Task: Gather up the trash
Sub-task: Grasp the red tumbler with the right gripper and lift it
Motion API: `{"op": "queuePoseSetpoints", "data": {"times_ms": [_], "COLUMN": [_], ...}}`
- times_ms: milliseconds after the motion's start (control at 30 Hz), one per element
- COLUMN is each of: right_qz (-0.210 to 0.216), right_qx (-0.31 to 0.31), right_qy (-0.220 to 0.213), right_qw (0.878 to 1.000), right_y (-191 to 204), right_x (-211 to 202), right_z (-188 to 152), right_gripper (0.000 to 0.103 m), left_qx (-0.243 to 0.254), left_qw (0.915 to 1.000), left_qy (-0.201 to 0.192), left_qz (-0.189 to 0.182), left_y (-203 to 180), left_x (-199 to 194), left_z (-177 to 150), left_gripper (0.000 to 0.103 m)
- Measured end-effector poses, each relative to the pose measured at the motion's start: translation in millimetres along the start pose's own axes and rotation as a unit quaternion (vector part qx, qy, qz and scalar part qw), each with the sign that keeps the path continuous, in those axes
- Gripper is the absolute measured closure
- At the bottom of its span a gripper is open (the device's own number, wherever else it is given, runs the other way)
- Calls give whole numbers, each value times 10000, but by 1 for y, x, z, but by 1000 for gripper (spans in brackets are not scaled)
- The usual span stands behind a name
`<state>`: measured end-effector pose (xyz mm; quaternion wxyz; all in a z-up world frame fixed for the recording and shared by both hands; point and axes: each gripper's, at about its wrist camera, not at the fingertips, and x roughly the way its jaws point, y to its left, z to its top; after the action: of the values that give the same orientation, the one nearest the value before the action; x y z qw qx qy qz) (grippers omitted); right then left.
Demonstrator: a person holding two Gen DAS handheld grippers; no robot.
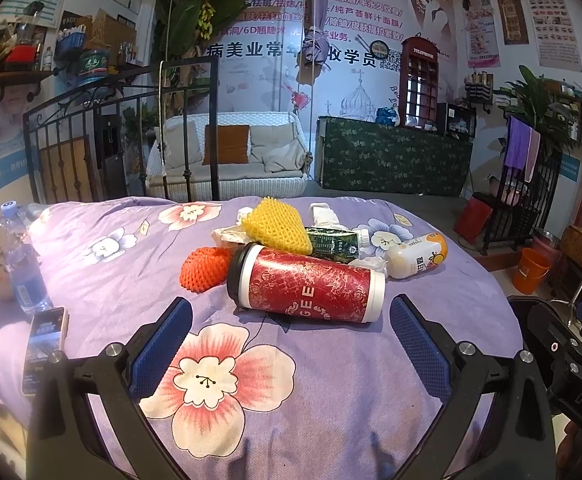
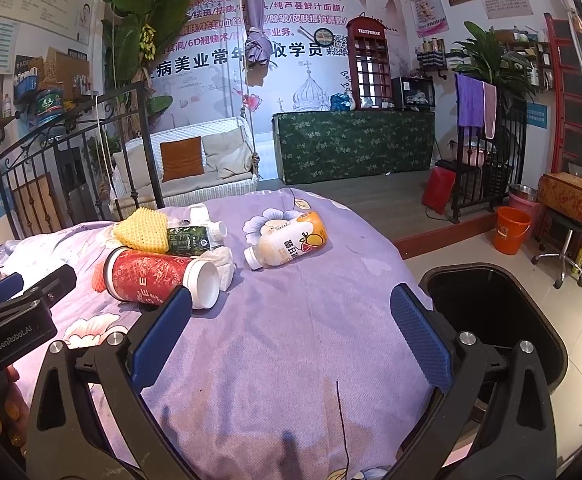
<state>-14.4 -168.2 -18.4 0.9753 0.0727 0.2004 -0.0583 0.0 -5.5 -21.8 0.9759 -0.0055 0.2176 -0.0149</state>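
Currently, a black bin (image 2: 503,320) is seen off the right edge of the bed (image 2: 291,340); its interior is dark, and contents cannot be made out. Trash is piled toward the far edge of the bed: a red cup (image 1: 307,282) lying on its side, a yellow foam net (image 1: 277,226), an orange foam net (image 1: 203,268), a green carton (image 1: 333,244), crumpled tissue (image 1: 227,236) and a tipped white-and-orange bottle (image 2: 287,242). A water bottle (image 1: 21,264) stands upright near the left edge. The left gripper (image 1: 291,344) is held above the near bedspread, jaws spread wide, grasping nothing. The right gripper (image 2: 291,340) is likewise released and empty.
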Motion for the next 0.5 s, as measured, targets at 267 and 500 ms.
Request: {"op": "queuePoseSetpoints", "data": {"times_ms": [267,500], "right_qz": [24,758], "right_qx": [-195,-723], "right_qy": [84,661], "right_qw": [9998,9923], "right_y": [6,22], "right_x": [12,58], "right_z": [0,8], "right_gripper": [5,5], "left_qx": [50,67], "left_qw": [9999,9980], "left_qy": [139,629], "left_qz": [49,-16], "left_y": [3,26], "left_x": [5,24], "left_z": [1,-3], "left_gripper": [6,6]}}
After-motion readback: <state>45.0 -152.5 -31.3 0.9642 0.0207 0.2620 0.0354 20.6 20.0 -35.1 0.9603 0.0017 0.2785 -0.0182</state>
